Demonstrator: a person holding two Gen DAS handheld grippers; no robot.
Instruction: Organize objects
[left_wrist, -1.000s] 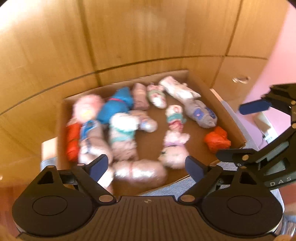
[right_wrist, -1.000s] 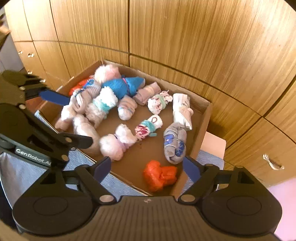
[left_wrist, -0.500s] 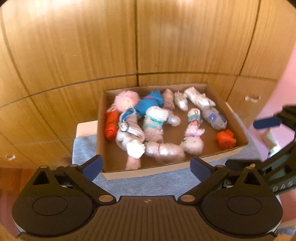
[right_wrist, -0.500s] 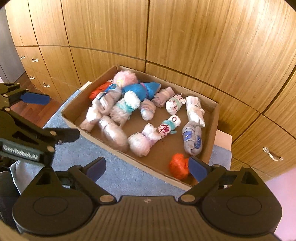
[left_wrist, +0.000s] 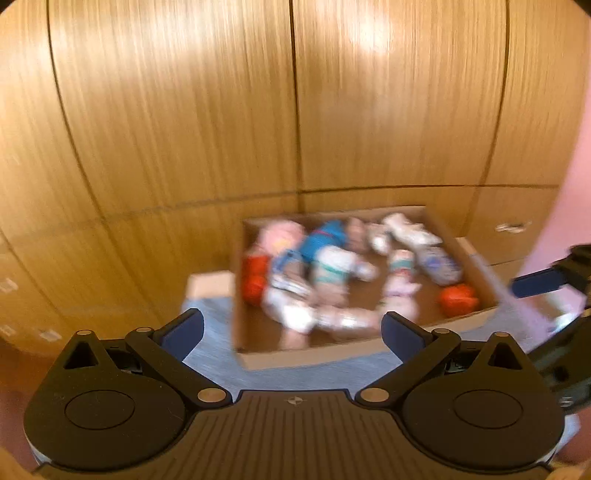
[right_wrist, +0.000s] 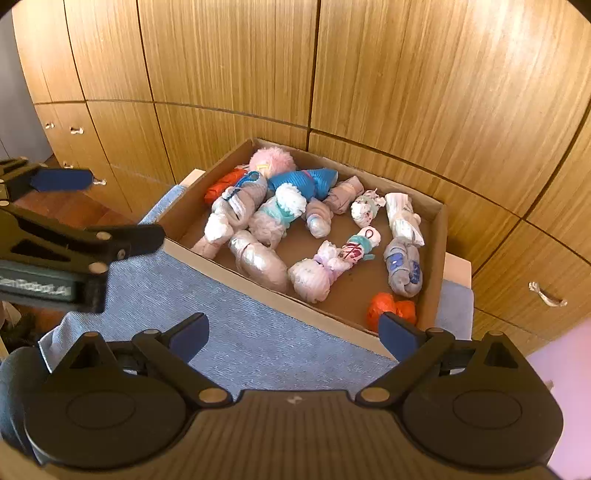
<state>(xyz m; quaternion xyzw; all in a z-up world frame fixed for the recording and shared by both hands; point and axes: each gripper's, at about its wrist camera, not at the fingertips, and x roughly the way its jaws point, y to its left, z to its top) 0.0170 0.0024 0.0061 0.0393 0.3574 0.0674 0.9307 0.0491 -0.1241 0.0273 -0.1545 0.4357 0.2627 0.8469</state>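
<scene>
A shallow cardboard box (right_wrist: 439, 236) holds several rolled sock bundles: a blue one (right_wrist: 303, 181), a fluffy pink one (right_wrist: 271, 158), an orange one (right_wrist: 391, 310) at the near right corner, another orange one (right_wrist: 221, 186) at the far left. The left wrist view is blurred and shows the same box (left_wrist: 238, 295). My left gripper (left_wrist: 291, 332) is open and empty, back from the box. My right gripper (right_wrist: 293, 330) is open and empty, above the cloth in front of the box. The left gripper also shows at the left of the right wrist view (right_wrist: 59, 206).
The box sits on a blue-grey cloth (right_wrist: 221, 317) over a small surface. Wooden cabinet doors (right_wrist: 406, 74) with drawer handles (right_wrist: 546, 293) stand close behind. A pink wall (left_wrist: 569, 206) is at the right.
Both grippers have pulled back and up from the box, so it looks smaller and farther. More cloth shows in front of it. The socks have not moved.
</scene>
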